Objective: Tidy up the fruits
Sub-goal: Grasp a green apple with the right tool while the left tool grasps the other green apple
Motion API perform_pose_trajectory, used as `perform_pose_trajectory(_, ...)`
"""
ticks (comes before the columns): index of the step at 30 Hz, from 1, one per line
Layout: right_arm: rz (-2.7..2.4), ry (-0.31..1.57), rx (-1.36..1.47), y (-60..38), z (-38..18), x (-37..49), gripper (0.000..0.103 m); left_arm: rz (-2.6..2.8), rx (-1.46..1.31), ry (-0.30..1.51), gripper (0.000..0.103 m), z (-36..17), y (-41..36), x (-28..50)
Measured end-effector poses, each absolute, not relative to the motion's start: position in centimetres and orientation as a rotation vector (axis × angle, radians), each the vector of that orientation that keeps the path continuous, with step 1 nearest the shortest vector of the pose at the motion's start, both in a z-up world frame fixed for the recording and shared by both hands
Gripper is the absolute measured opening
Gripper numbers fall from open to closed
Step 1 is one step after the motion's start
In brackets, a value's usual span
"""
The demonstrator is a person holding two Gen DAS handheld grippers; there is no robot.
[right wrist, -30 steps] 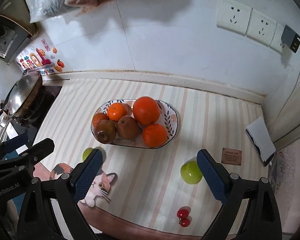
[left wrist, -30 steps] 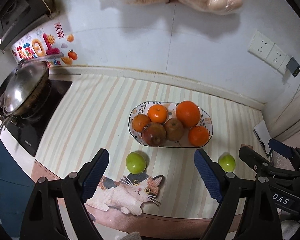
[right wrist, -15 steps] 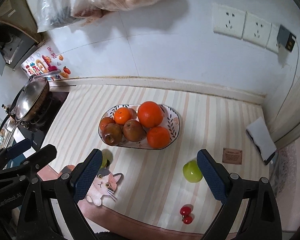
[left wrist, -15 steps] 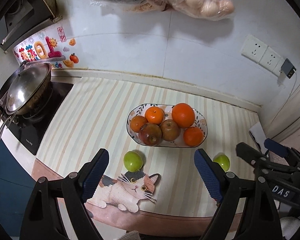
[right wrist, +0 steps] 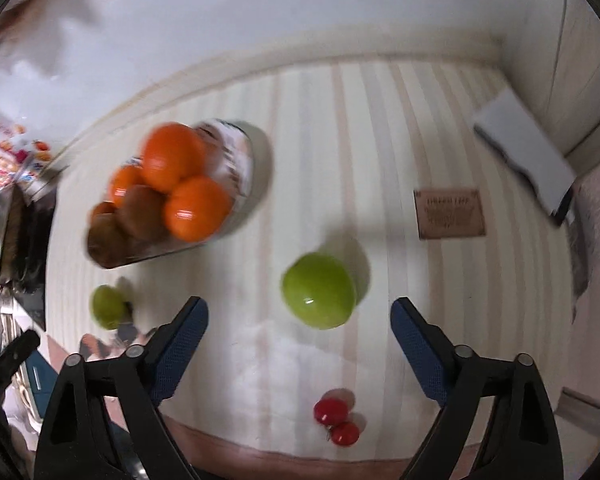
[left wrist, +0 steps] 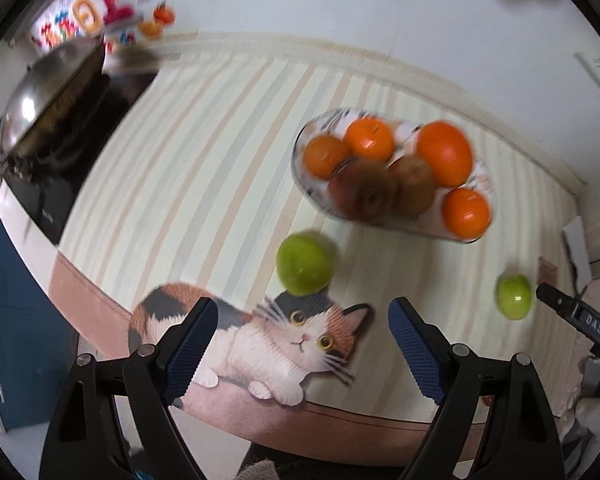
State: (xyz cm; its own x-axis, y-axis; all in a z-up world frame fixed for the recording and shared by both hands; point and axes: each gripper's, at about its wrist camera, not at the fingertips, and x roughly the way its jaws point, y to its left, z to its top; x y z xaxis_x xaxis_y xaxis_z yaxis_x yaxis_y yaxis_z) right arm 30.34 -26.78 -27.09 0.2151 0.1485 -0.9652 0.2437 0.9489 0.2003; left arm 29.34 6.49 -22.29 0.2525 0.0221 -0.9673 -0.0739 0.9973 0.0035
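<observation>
Two smooth, glossy green apples lie on the striped mat (left wrist: 204, 168) in front of the fruit bowl (left wrist: 485, 184): the left green apple (left wrist: 305, 263) sits just in front of the bowl's left end, by the printed cat (left wrist: 292, 336); the right green apple (right wrist: 319, 290) sits well off the bowl's right end. The bowl, patterned and oval, holds oranges (left wrist: 444, 153) and brownish fruit (left wrist: 364, 192), blurred. Two small red cherries (right wrist: 336, 420) lie in front of the right apple. The left gripper (left wrist: 303, 336) and right gripper (right wrist: 299, 334) both gape wide, gripping nothing. Left of the bowl is a lidded wok (left wrist: 40, 96) on a dark stove; behind it, a white tiled wall.
</observation>
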Motion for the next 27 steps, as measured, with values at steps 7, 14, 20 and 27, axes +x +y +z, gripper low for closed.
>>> perform_pose_trajectory(7,-0.060,1.473,0.312,-26.0,-33.0,33.5,0.082,0.132,-0.100,1.456,0.087,-27.5,9.1,30.8)
perform_pose_trajectory(14,-0.046,1.504,0.249,-24.6,-35.2,33.7,0.062,0.129,-0.193,1.493,0.087,-29.3,10.0,32.6)
perform_pose_trajectory(20,0.033,1.528,0.268,-21.5,-35.5,33.4,0.062,0.089,-0.250,1.571,0.087,-32.5,9.7,35.3)
perform_pose_trajectory(27,0.117,1.549,0.252,-17.1,-35.8,33.4,0.062,0.019,-0.240,1.548,0.053,-33.6,8.8,35.9)
